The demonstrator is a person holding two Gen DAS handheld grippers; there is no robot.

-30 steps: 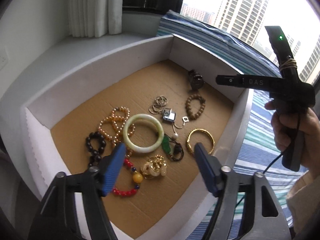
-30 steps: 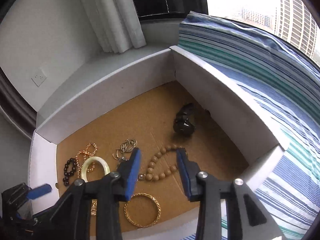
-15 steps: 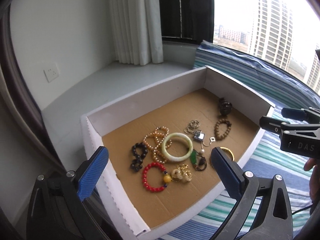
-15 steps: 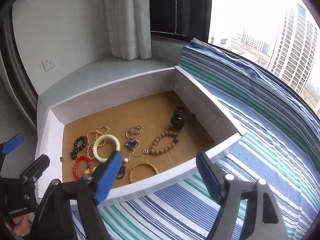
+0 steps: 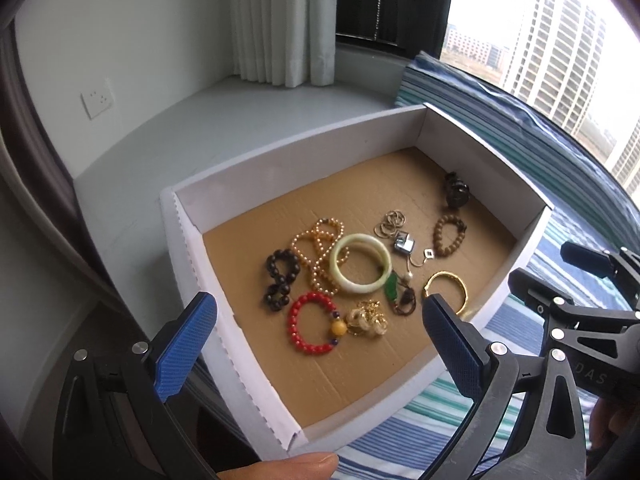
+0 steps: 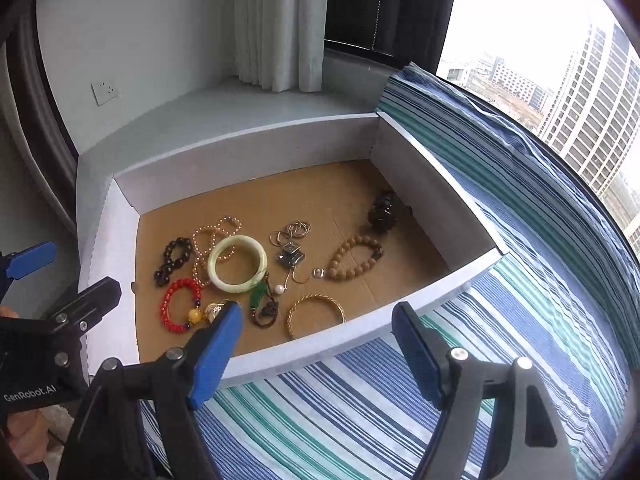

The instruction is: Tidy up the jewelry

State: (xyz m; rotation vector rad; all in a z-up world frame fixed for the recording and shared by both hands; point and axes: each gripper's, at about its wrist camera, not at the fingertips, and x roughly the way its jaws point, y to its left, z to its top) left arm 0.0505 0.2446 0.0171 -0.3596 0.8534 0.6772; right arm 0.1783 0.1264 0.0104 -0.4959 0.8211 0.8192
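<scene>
A white box (image 5: 188,240) with a cardboard floor holds several pieces of jewelry lying loose. Among them are a jade bangle (image 5: 361,263), a red bead bracelet (image 5: 308,328), a gold bangle (image 5: 446,292), a brown bead bracelet (image 6: 354,258), a dark bead bracelet (image 6: 172,260) and thin rings (image 6: 294,232). My left gripper (image 5: 318,301) hangs open above the box's near left corner, holding nothing. My right gripper (image 6: 317,308) is open and bare too, above the box's front wall and the striped cloth. Each gripper shows at the edge of the other's view.
The box rests partly on a blue-green striped cloth (image 6: 400,400) and partly on a white sill (image 5: 200,128). A curtain (image 5: 280,20) and a window stand behind, with a wall socket (image 5: 98,98) at the left. A thumb (image 5: 288,466) shows at the bottom edge.
Both grippers have pulled back and up from low over the jewelry to the box's near side. Both sets of jaws have spread wider, and the right gripper has left the brown bead bracelet.
</scene>
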